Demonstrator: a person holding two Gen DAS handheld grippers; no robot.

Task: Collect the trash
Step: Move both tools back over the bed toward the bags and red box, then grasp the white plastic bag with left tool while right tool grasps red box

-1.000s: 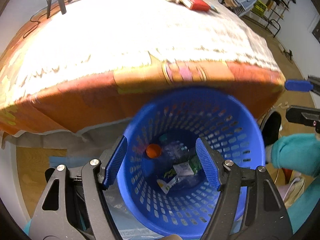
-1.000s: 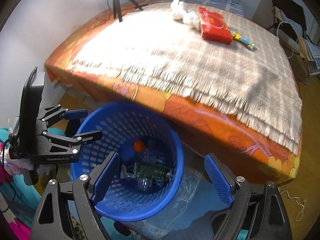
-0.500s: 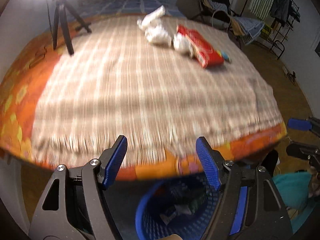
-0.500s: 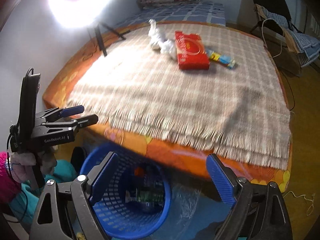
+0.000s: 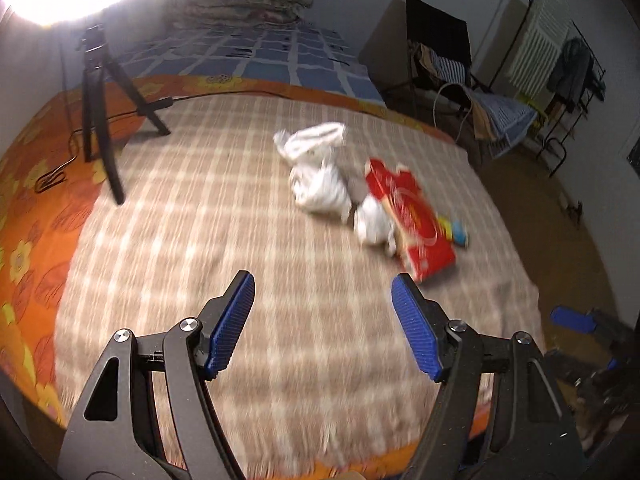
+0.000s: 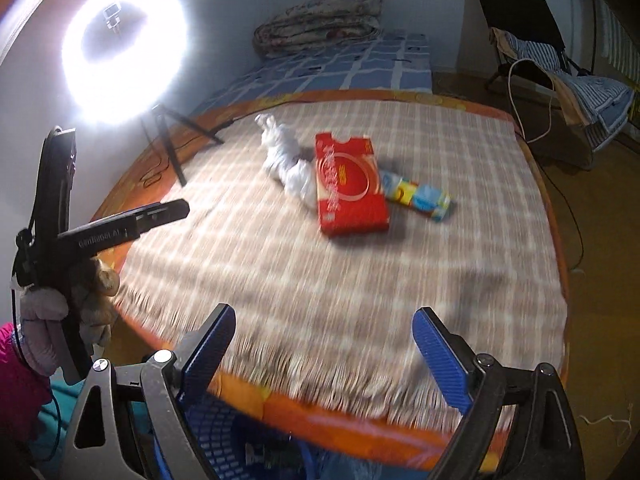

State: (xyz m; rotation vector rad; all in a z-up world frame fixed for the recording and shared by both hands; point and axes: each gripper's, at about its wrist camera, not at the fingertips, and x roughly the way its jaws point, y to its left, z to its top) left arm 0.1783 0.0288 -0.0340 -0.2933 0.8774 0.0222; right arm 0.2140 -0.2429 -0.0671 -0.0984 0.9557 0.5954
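Note:
On the checked blanket of the bed lie a red flat box (image 5: 412, 218) (image 6: 350, 182), crumpled white plastic bags (image 5: 318, 172) (image 6: 288, 160) and a small colourful packet (image 5: 454, 232) (image 6: 418, 196). My left gripper (image 5: 322, 322) is open and empty over the blanket's near part. My right gripper (image 6: 324, 354) is open and empty above the bed's near edge. The blue trash basket (image 6: 224, 436) shows only as a rim below the bed edge in the right wrist view. The left gripper's body (image 6: 120, 226) appears at the left of that view, held by a gloved hand (image 6: 44, 320).
A ring light (image 6: 124, 46) on a black tripod (image 5: 102, 104) stands on the bed's far left. A folded quilt (image 6: 320, 20) lies at the bed's far end. A chair with clothes (image 5: 452, 64) and a drying rack (image 5: 560, 64) stand at the right on the wooden floor.
Both grippers rose from over the blue basket and moved over the bed. The basket has dropped out of the left view and nearly out of the right view.

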